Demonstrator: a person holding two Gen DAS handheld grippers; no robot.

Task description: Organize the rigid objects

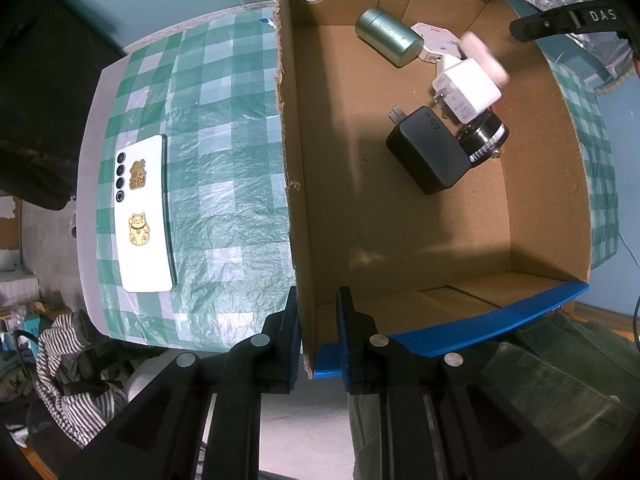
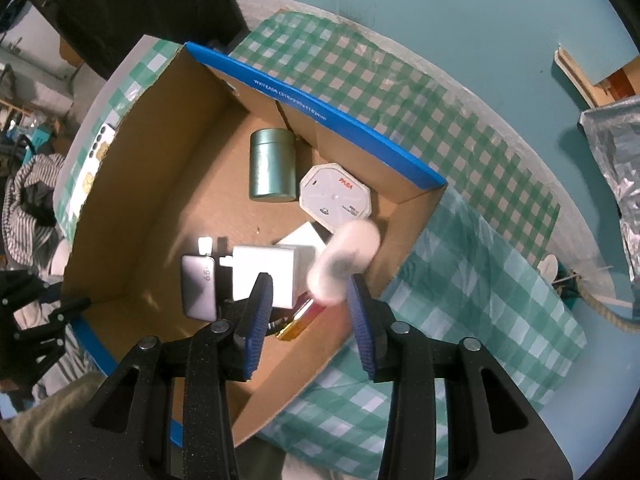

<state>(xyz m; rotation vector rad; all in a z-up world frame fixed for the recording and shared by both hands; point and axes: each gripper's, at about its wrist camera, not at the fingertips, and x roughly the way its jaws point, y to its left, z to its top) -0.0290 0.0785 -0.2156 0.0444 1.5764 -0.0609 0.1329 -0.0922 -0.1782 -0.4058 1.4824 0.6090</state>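
Note:
An open cardboard box [image 1: 532, 184] with blue rims holds a green tin [image 1: 389, 36], a white octagonal case [image 2: 335, 196], a white charger [image 1: 468, 90], a black charger [image 1: 430, 150] and a black cylinder [image 1: 486, 138]. A blurred white oblong object [image 2: 346, 250] is in mid-air over the box, just ahead of my open right gripper [image 2: 310, 306]; it also shows in the left wrist view [image 1: 484, 58]. My left gripper [image 1: 318, 336] is shut on the box's near wall. A white phone [image 1: 144, 216] with gold cat stickers lies on the checked cloth left of the box.
The green checked tablecloth [image 1: 224, 140] covers a round table. Striped fabric [image 1: 68, 364] lies below the table's left edge. A silver foil bag [image 2: 616, 148] sits at the far right. A small red and gold item [image 2: 300, 322] lies in the box near my right fingers.

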